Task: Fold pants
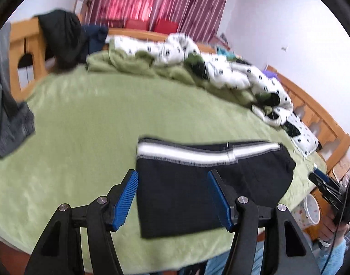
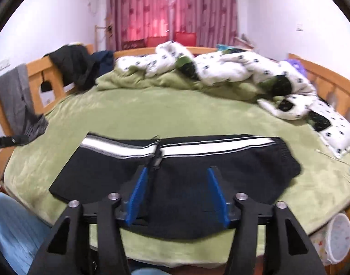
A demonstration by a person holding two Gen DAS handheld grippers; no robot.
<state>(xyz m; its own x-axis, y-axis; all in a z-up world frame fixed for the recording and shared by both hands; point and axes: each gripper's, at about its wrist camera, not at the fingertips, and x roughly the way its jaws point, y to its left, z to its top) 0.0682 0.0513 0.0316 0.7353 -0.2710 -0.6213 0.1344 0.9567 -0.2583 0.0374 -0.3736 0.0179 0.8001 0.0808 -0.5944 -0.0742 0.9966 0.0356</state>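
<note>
Black folded pants (image 2: 175, 183) on green bed (image 2: 152, 114), rumpled white quilt (image 2: 232, 68) behind, left gripper (image 1: 172, 197) and right gripper (image 2: 178, 194) both released, empty.

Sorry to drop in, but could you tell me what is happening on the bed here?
A person is folding pants with a hand-held claw in each hand. The black pants with a white stripe lie folded into a compact rectangle on the green blanket. Both the left claw and the right claw are open and empty, hovering above the pants. A rumpled white quilt lies at the far side.
</note>
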